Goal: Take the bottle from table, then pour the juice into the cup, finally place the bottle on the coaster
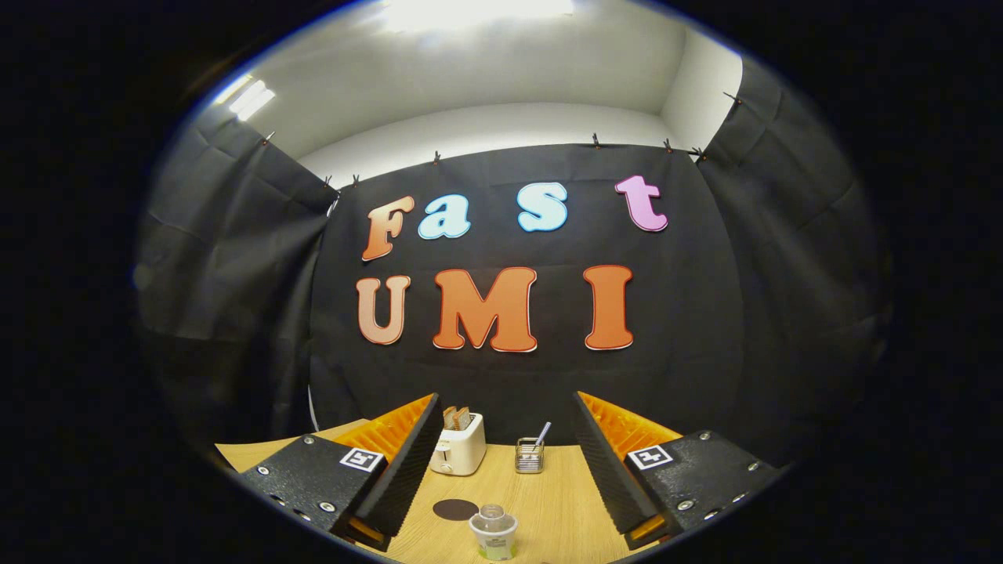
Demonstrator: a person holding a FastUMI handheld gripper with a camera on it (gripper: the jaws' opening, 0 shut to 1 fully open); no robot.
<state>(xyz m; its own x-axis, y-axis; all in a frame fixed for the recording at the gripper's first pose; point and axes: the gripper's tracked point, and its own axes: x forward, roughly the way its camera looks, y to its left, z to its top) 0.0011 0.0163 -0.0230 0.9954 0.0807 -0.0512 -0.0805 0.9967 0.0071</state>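
A small clear plastic bottle point(493, 531) with a pale green label stands upright on the light wooden tabletop point(556, 501), seen from above so that its round top faces the viewer. It sits low between the two fingers, a little nearer to the left one, and touches neither. Just beside it, to its left and slightly farther away, a dark round flat coaster point(455, 509) lies on the wood with nothing on it. The gripper point(501, 478) hangs above the tabletop with its jaws spread wide and holding nothing; each black ribbed finger point(403, 466) has an orange backing and a black mounting block carrying a small square black-and-white marker. Beyond the fingers, toward the far edge of the tabletop, a cream-coloured two-slot toaster point(459, 445) stands with slices of bread poking out of its top. Near it to the right, a small wire mesh holder point(530, 456) contains a thin stick-like item that leans to the right; what that item is cannot be told. Behind both hangs the black cloth wall point(705, 313) of the booth.
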